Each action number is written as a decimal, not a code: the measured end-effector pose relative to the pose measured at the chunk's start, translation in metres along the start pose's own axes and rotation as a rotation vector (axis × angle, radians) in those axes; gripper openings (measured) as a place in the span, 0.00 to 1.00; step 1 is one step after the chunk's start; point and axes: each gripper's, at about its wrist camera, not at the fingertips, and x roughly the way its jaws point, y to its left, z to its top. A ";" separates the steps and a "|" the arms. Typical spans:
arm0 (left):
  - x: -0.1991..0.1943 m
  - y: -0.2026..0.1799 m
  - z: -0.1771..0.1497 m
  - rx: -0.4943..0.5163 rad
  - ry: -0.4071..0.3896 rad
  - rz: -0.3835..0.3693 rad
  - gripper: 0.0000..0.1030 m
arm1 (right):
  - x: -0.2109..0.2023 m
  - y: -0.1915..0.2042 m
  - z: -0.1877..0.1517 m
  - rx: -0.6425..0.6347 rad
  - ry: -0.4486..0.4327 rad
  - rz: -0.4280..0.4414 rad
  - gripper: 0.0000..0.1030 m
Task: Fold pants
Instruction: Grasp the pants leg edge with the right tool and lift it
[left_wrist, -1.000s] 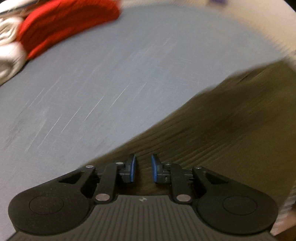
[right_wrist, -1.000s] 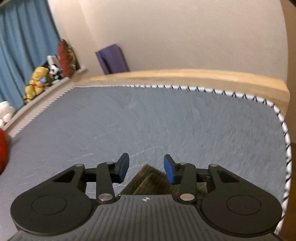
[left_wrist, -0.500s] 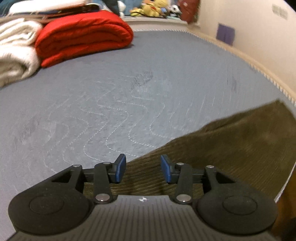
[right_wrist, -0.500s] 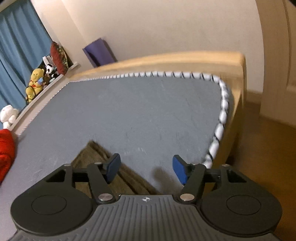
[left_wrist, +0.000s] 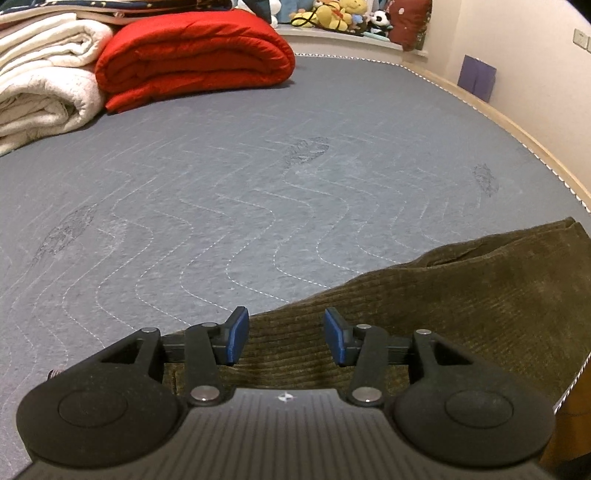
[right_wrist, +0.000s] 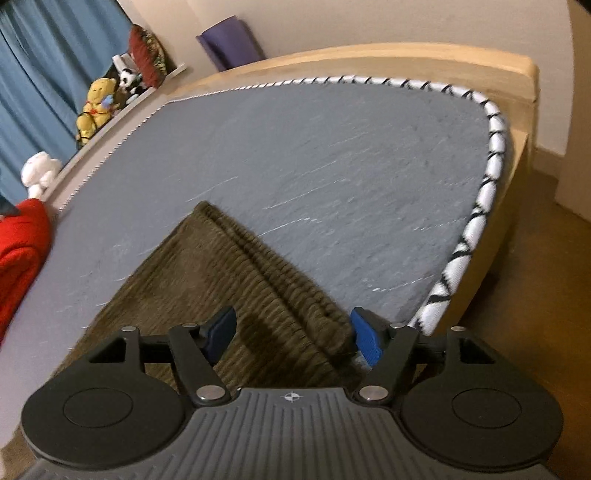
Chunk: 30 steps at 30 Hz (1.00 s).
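Olive-brown corduroy pants (left_wrist: 461, 306) lie flat on the grey mattress (left_wrist: 258, 177) near its front right corner. In the right wrist view the pants (right_wrist: 207, 280) stretch away from me with a thick folded seam along their right side. My left gripper (left_wrist: 284, 338) is open above the pants' near edge, nothing between the blue pads. My right gripper (right_wrist: 295, 334) is open wide above the pants, its right fingertip (right_wrist: 365, 338) beside the seam, holding nothing.
A folded red quilt (left_wrist: 195, 55) and white blankets (left_wrist: 44, 88) lie at the mattress's far left. Stuffed toys (right_wrist: 94, 107) sit on a ledge by blue curtains. The braided mattress edge (right_wrist: 487, 184), wooden bed frame (right_wrist: 406, 61) and floor are to the right.
Both grippers have opened wider and pulled back from the pants. The right gripper swung so more of the pants shows beneath it; the left view lifted toward the far bedding.
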 end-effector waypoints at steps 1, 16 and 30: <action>0.000 0.000 0.001 -0.006 -0.001 -0.004 0.48 | 0.000 0.002 -0.002 -0.015 0.006 -0.004 0.64; -0.013 -0.011 0.007 -0.005 -0.044 -0.046 0.48 | -0.062 0.078 0.018 -0.095 -0.131 0.023 0.17; -0.018 0.009 0.009 -0.065 -0.063 -0.013 0.48 | -0.150 0.417 -0.224 -0.993 -0.086 0.534 0.18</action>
